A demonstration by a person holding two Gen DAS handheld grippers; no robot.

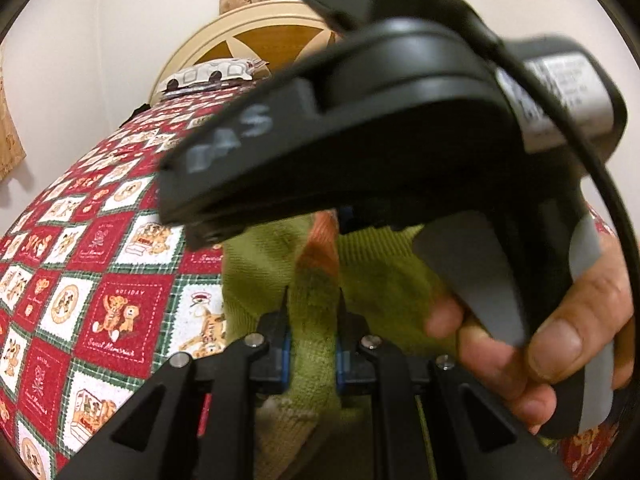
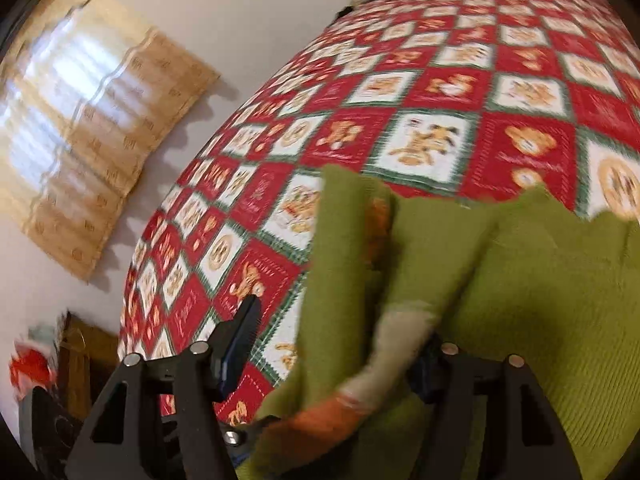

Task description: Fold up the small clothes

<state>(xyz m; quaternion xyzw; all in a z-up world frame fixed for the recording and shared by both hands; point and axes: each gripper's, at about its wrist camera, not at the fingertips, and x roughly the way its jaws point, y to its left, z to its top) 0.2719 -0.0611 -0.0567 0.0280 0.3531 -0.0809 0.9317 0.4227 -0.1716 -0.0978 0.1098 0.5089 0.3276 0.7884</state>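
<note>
Left wrist view: left gripper (image 1: 313, 334) pinching green knit garment (image 1: 384, 276); right gripper (image 2: 340, 344) spread wide.

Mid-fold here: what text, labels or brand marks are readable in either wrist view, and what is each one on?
"HOLIDAY": red teddy-bear square of the bedspread, left wrist view.
"Sweet Memories": cursive under the same bears, roughly legible.
"AS": end of a blurred white marking on the right gripper; the letters before it are unreadable.
Grey sticker on that gripper: print too blurred to read.
Right wrist view: bedspread script too blurred to read.
</note>
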